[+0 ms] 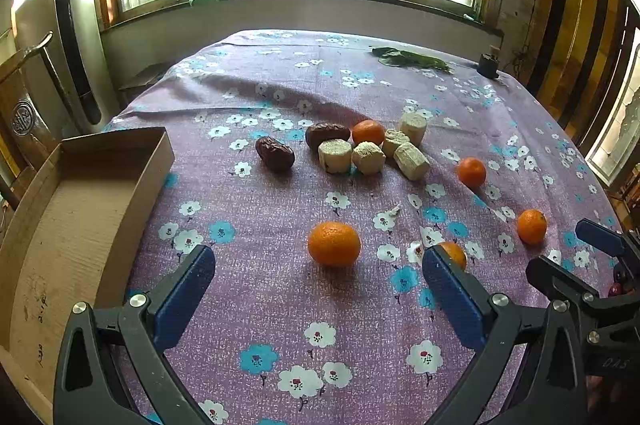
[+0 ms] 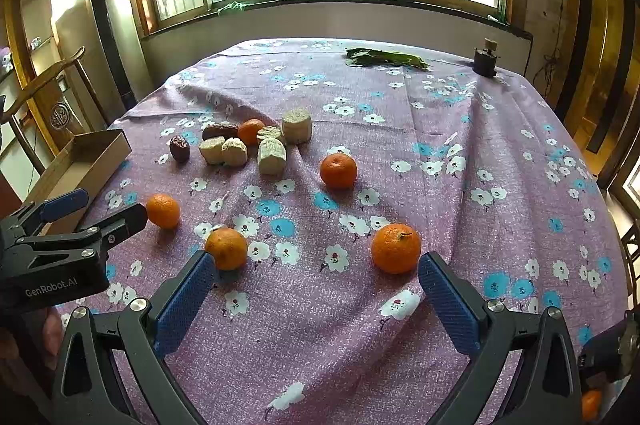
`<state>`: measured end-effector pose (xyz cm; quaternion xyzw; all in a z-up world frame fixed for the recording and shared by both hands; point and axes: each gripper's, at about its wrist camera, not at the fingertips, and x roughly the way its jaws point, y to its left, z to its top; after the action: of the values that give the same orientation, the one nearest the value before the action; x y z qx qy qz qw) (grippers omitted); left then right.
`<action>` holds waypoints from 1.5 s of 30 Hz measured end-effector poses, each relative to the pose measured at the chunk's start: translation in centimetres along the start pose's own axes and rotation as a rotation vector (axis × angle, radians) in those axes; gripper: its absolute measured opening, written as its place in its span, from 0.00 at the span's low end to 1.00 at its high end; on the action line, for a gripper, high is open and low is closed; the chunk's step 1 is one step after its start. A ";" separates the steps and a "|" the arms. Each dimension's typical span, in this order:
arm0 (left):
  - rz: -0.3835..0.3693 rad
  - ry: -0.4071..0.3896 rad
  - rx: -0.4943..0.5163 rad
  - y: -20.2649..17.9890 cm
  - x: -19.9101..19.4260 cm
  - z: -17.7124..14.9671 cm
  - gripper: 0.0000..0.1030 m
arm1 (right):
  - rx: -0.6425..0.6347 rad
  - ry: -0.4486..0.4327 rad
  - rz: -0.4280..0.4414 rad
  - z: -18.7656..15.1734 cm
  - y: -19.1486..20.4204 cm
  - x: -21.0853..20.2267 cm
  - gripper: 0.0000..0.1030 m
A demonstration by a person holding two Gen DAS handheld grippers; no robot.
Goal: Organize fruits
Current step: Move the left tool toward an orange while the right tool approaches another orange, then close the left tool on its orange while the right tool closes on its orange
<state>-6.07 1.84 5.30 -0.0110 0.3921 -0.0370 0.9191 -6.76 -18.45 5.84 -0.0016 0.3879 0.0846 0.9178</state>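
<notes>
Nearest date (image 1: 275, 153) lies lengthwise toward box (image 1: 72, 209) (empty).

We see open cloth (image 1: 280, 305) before the box (image 1: 80, 209); one tangerine (image 1: 334, 243) sits midway, cluster (image 1: 360, 149) beyond.

oranges (image 2: 338, 170): five, round, scattered loose on the bench | dates (image 1: 275, 153): two, dark, wrinkled, lay nearest the open cardboard box (image 1: 80, 193)

Two low, near wrist views toward the window, sharing the floral tablecloth (image 1: 280, 305) and fruit.
</notes>
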 end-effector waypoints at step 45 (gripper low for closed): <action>-0.006 0.082 0.031 1.1 4.1 0.7 0.99 | -0.048 0.053 0.126 -0.2 1.5 2.2 0.93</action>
<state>-2.67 2.66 2.75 0.0035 0.4290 -0.0464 0.9021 -5.67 -16.62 4.22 -0.0015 0.4092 0.1516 0.8998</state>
